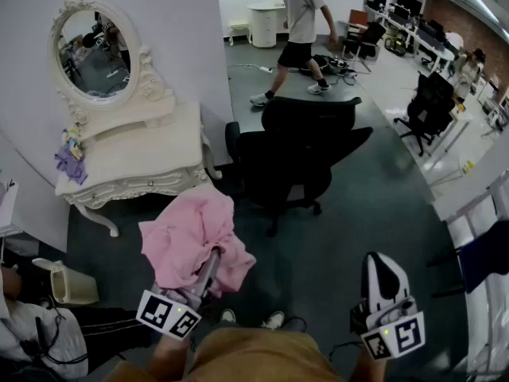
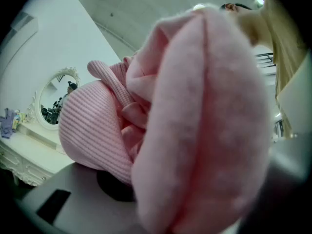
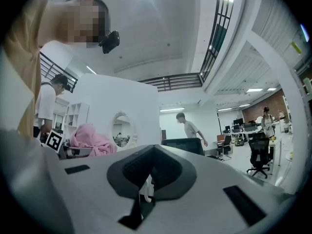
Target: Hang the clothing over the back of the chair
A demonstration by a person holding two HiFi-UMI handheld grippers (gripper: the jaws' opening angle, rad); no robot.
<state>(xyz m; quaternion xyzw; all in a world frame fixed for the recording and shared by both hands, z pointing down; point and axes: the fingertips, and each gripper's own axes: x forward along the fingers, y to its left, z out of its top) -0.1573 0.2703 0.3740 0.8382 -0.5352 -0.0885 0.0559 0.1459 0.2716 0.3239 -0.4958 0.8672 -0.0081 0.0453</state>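
Observation:
A pink ribbed garment (image 1: 191, 237) hangs bunched over my left gripper (image 1: 213, 257), which is shut on it and held level, low at the left of the head view. The cloth (image 2: 195, 121) fills the left gripper view and hides the jaw tips. The black office chair (image 1: 298, 153) stands just beyond, its back towards the far side, apart from the cloth. My right gripper (image 1: 380, 265) is level at the lower right, shut with nothing in it. In the right gripper view the closed gripper (image 3: 152, 155) points towards the chair (image 3: 183, 145), with the garment (image 3: 92, 141) to its left.
A white dressing table (image 1: 127, 157) with an oval mirror (image 1: 94, 50) stands left of the chair. A cream bin (image 1: 67, 281) sits on the floor below it. A person (image 1: 298, 30) walks behind the chair. More black chairs (image 1: 429, 106) and a white desk edge (image 1: 477, 189) are at the right.

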